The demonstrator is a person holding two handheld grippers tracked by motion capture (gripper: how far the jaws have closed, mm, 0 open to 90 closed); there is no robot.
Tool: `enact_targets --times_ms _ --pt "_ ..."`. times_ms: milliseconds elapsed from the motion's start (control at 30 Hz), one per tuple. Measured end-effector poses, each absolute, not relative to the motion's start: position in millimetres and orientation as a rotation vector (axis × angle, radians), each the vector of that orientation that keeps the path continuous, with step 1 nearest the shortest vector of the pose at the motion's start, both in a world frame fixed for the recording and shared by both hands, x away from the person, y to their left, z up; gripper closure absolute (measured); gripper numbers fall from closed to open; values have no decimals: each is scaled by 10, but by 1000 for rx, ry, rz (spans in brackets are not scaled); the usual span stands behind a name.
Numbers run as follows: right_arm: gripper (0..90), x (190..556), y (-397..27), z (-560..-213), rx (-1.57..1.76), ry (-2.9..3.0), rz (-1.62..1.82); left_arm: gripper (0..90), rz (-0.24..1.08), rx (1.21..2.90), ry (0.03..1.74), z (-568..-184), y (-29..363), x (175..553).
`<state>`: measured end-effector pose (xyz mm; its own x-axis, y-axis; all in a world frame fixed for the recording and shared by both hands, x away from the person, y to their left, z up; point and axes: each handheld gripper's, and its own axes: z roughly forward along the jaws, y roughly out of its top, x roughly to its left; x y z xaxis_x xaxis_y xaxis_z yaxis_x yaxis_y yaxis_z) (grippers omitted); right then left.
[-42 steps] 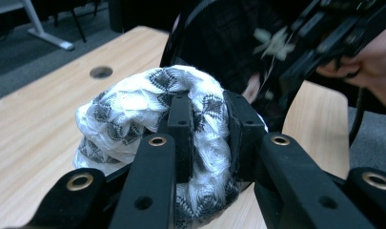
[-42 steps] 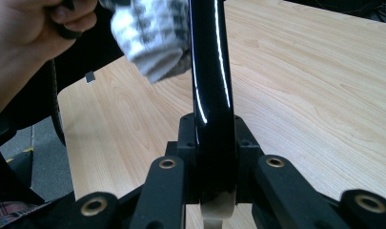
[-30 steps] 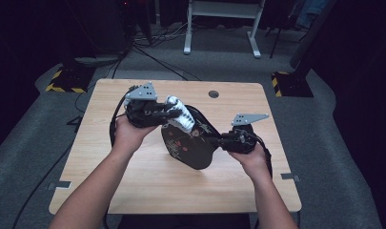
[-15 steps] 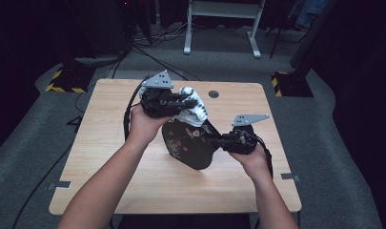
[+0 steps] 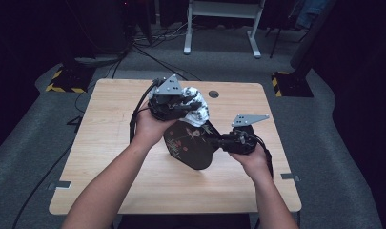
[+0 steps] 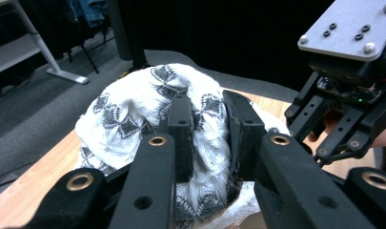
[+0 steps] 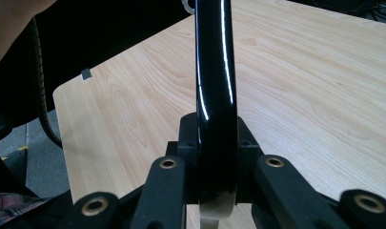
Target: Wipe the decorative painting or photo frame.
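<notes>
So the thing being worked on is a black plate with a little flower pattern on it, sitting a bit right of the middle of the high view, tipped up off the wooden table rather than lying flat. In the right gripper view you're looking at it edge-on, a glossy black rim running straight up the centre of the frame. The right gripper is clamped onto that rim from the right side, both jaws pressed tight against it, so it's definitely gripping the plate. Up at the plate's top edge, just above centre in the high view, there's a white cloth with a grey diamond print, bunched into a wad and touching the plate. The left gripper has its jaws squeezed into that cloth; in the left gripper view the cloth bulges out around both black fingers in the middle of the frame, so it's closed on the cloth. The right gripper also shows at the upper right of that view, with its grey plate on top. Both forearms come in from the bottom of the high view.
</notes>
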<state>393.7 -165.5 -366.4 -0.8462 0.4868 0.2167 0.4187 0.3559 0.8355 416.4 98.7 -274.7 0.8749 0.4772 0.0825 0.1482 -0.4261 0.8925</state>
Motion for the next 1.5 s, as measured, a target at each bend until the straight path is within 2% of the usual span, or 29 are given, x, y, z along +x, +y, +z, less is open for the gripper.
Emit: enact_targets --times_ms 267,933,1500 --pt "797 3939 -1658 -3666 851 2529 1525 755 450 2001 485 -2759 1033 4197" --pt "797 3935 -1655 -3664 846 2531 1516 759 474 1978 616 -2859 1227 4332" --pt "804 3916 -1635 -3658 847 2523 1499 766 454 1972 730 -3105 1418 4376"
